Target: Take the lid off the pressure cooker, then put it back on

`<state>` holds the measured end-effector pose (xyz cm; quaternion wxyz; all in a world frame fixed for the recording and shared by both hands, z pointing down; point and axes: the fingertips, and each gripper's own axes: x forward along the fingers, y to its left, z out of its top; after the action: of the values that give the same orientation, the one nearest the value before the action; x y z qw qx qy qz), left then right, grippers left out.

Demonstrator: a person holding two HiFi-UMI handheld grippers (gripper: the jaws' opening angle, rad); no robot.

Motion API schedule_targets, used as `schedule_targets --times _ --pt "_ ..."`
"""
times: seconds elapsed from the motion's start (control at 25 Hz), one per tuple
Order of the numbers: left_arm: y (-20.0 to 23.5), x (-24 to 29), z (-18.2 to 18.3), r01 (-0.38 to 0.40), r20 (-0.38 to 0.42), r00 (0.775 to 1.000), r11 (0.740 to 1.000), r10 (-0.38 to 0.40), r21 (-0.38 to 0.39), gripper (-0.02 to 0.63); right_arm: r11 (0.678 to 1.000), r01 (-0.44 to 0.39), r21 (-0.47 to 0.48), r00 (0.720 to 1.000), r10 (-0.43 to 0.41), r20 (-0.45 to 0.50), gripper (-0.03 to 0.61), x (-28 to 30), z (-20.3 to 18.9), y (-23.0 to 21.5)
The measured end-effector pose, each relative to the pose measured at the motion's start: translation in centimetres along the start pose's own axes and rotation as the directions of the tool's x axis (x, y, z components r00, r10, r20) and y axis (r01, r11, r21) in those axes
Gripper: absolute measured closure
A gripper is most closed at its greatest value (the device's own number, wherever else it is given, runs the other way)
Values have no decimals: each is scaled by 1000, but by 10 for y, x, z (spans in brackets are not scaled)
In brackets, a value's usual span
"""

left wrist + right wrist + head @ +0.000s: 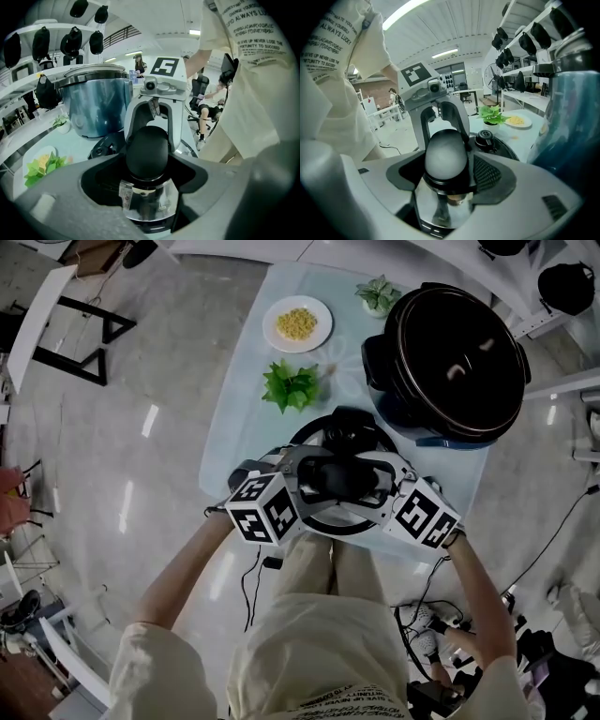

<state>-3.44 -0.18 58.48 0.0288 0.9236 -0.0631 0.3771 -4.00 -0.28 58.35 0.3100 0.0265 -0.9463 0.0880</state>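
Observation:
The black pressure cooker pot [455, 357] stands open at the table's far right, and shows blue-sided in the left gripper view [96, 105]. Its round black lid [349, 432] is near the table's front edge, just before the person. My left gripper [314, 479] and right gripper [375, 482] face each other over the lid, both shut on its black knob handle [146, 152] [446, 159] from opposite sides. The lid's steam valve [485, 138] shows beyond the knob. I cannot tell whether the lid rests on the table or hangs just above it.
A white plate of yellow corn [297, 323], a bunch of green leaves [291, 385] and a small potted plant [378, 294] sit on the pale table [244, 418] behind the lid. Cables [422, 615] lie on the floor at the person's right.

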Motion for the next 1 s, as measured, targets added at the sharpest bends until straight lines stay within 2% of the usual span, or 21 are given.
schedule_targets --times 0.28,0.76,1.0 --pt "-2 6 -2 74 0 997 997 -74 26 333 1000 -1 -11 1000 0 -28 278 3 -3 0" --pt "-3 7 -2 94 20 995 994 -95 60 333 1000 22 -16 1000 -22 -22 293 5 -1 2" --pt "-3 6 -2 95 -3 995 994 -95 57 334 1000 17 -15 998 -17 -64 299 5 0 1"
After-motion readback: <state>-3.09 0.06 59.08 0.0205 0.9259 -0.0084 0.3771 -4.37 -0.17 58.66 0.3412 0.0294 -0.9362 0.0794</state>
